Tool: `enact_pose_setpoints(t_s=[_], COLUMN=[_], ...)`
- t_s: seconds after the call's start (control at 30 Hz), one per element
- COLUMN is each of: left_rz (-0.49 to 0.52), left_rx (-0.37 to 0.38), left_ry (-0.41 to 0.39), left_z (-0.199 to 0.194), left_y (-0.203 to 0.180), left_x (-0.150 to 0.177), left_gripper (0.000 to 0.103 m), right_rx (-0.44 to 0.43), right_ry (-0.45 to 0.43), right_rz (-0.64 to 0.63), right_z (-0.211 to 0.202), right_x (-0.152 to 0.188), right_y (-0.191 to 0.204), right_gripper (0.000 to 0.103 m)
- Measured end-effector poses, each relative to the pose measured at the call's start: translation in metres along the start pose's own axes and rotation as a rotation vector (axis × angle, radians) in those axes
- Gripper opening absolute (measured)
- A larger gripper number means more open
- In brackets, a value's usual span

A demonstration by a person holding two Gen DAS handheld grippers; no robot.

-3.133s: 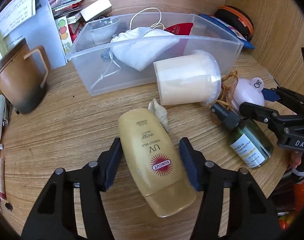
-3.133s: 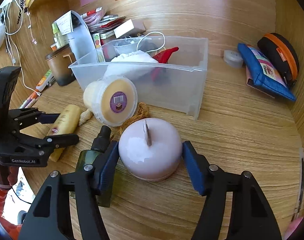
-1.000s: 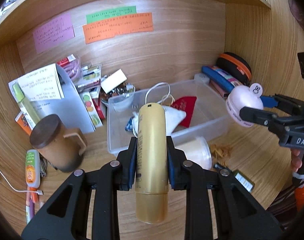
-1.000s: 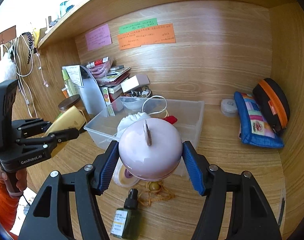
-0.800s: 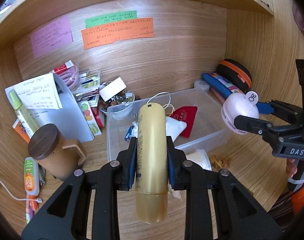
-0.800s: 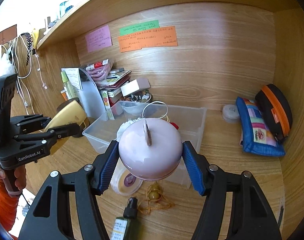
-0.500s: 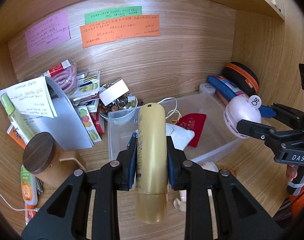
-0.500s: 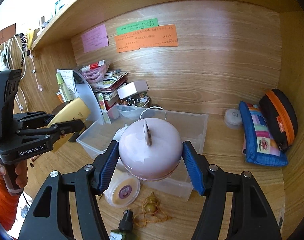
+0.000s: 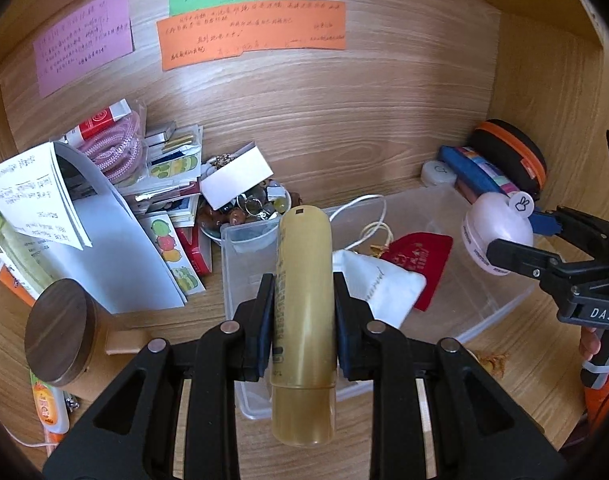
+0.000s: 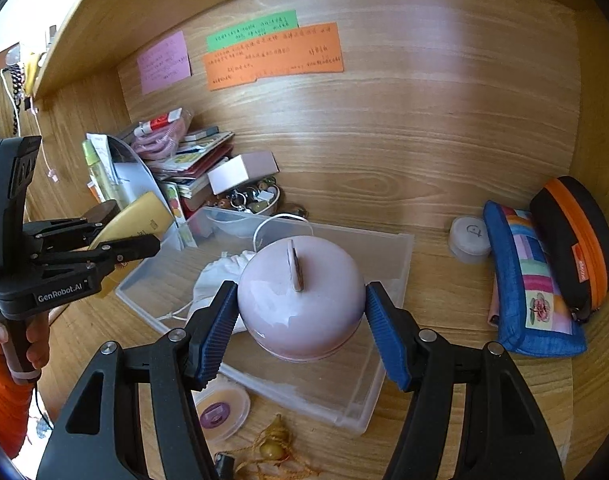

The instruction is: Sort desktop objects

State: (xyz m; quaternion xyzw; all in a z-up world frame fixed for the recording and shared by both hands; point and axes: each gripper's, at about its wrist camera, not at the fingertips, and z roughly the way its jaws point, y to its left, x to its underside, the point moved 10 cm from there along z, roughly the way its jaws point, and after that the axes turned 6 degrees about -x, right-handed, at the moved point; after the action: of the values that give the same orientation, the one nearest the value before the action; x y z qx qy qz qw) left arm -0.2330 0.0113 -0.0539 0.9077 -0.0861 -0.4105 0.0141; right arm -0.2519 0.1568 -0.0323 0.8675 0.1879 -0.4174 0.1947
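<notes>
My left gripper (image 9: 302, 322) is shut on a gold sunscreen tube (image 9: 302, 300) and holds it in the air above the clear plastic bin (image 9: 500, 300). The tube also shows in the right wrist view (image 10: 138, 220). My right gripper (image 10: 300, 320) is shut on a pink dome-shaped jar (image 10: 300, 300) and holds it over the bin (image 10: 388, 276). The jar also shows in the left wrist view (image 9: 498, 232). Inside the bin lie a white pouch (image 9: 378, 284) and a red pouch (image 9: 420, 260).
A brown lidded mug (image 9: 58, 344) and a white file holder (image 9: 116, 256) with papers stand left of the bin. A bowl of trinkets (image 9: 244, 208) sits behind it. A blue pouch (image 10: 532, 276) and black-orange case (image 10: 572, 240) lie at the right. A round tub (image 10: 220, 410) and tassel charm (image 10: 272, 448) lie in front.
Both grippers have lifted their objects off the desk and carried them forward. The tube and the jar now hang over the clear bin, closer to the back wall.
</notes>
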Motion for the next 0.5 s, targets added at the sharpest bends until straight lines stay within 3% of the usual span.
enact_pose_setpoints(t_s=[0.5], left_rz=[-0.002], left_rx=[0.044], left_ry=[0.066], left_z=[0.045], left_y=[-0.008], left_x=[-0.002], left_gripper=[0.026], right_rx=[-0.007], right_ry=[0.105], right_rz=[-0.040], right_z=[0.046], right_x=[0.008], right_y=[-0.004], right_gripper=[0.061])
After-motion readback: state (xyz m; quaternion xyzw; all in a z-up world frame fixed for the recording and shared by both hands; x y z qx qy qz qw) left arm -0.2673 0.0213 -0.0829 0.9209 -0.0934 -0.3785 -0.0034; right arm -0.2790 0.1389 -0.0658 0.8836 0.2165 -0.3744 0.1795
